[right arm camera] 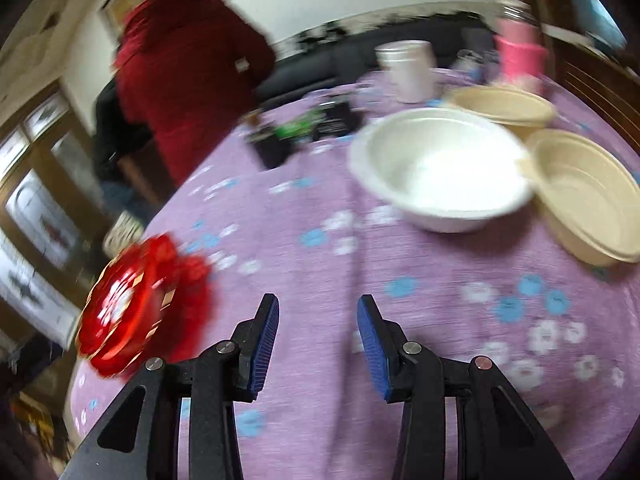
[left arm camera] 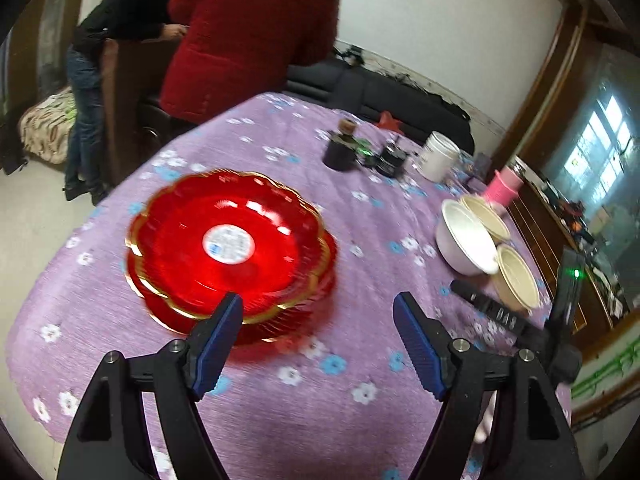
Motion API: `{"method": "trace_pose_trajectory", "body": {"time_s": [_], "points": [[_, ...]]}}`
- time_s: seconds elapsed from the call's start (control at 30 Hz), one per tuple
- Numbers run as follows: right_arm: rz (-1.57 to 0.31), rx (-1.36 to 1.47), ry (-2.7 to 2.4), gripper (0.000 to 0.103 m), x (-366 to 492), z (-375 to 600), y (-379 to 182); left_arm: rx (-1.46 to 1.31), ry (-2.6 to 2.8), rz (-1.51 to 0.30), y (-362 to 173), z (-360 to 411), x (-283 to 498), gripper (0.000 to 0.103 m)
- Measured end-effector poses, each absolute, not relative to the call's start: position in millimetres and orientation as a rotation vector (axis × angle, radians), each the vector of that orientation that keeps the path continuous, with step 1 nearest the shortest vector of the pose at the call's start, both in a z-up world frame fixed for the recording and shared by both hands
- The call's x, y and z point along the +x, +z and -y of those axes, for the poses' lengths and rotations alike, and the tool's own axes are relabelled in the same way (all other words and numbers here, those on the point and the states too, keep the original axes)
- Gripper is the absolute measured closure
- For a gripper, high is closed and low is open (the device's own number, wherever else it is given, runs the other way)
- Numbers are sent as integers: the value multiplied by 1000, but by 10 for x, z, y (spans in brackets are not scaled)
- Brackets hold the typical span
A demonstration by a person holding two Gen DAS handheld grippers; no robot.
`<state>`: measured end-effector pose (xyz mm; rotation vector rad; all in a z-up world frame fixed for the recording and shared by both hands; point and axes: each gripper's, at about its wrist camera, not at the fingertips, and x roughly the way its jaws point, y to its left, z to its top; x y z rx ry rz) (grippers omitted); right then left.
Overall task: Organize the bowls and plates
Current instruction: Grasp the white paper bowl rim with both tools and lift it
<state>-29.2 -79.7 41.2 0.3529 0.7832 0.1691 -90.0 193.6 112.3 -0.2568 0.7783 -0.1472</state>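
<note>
Purple floral tablecloth (right arm camera: 320, 216): red plates (left arm camera: 230, 248) near edge; left gripper (left arm camera: 318, 312), right gripper (right arm camera: 318, 314) apart, empty.

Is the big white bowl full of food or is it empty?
Empty. The white bowl stands upright on the purple tablecloth, and the right wrist view looks straight into it: only its bare white inside shows.

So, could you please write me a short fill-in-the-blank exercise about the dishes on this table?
1. The stacked red plates have rims trimmed in ____.
2. Beside the white bowl stand ____ beige bowls.
3. The left gripper holds ____ between its fingers.
4. The floral tablecloth under the dishes is ____ in colour.

Missing words: gold; two; nothing; purple
</note>
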Motion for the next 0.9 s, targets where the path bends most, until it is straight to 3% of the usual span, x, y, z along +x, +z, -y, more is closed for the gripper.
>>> {"method": "trace_pose_trajectory", "body": {"time_s": [0.63, 0.7, 0.83, 0.9], "points": [[-755, 876, -35, 54, 311, 1948, 82, -195, -163, -848, 943, -1687, -780, 26], [-767, 876, -36, 60, 348, 1970, 70, -188, -165, -851, 936, -1674, -789, 26], [-793, 857, 25, 89, 290, 1980, 62, -183, -164, -858, 933, -1660, -782, 26], [-818, 848, 80, 93, 241, 1954, 61, -189, -173, -864, 936, -1649, -772, 26]]}}
